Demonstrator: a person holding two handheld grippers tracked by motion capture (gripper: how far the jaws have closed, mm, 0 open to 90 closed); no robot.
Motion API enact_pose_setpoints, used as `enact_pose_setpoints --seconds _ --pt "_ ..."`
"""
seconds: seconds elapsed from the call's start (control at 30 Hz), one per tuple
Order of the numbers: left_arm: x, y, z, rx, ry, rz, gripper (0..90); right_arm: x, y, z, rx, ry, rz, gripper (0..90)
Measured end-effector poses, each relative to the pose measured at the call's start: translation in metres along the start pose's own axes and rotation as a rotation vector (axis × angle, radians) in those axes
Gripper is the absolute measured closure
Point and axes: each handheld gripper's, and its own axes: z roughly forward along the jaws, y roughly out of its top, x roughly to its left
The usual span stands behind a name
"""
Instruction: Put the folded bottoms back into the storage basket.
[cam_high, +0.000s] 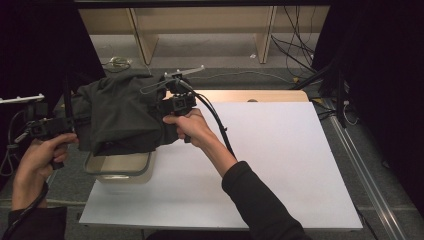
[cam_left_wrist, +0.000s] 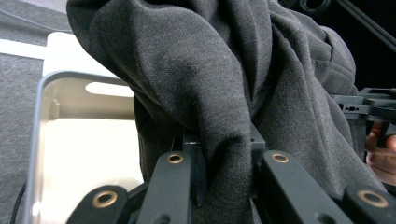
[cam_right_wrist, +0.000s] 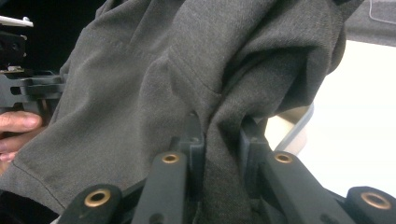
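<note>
Here both the left gripper (cam_left_wrist: 227, 175) and right gripper (cam_right_wrist: 219, 140) pinch the grey garment (cam_high: 122, 112), stretched between them, seemingly directly above the bin (cam_high: 90, 167).

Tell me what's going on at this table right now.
A person holds a dark grey garment up between two tongs. The left tongs and the right tongs are each shut on a fold of the cloth. It hangs over an open grey-rimmed bin at the left edge of the white table; none of it is clearly inside yet.
</note>
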Motion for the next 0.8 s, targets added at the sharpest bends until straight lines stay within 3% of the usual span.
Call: enact_pose_setpoints --seconds 0.17,0.3,0.8 --pt "0.012 -0.002 -0.003 0.003 0.047 -0.017 78.2 0.008 -0.001 0.02 0.022 -0.01 -0.005 77.0" --pt "0.019 -0.004 0.0 0.014 0.061 -0.033 78.2 0.009 -0.005 0.029 0.037 -0.015 -0.001 76.7" --pt "0.033 -0.011 0.011 0.047 0.158 -0.045 78.0 0.01 -0.02 0.061 0.08 -0.016 0.04 74.5"
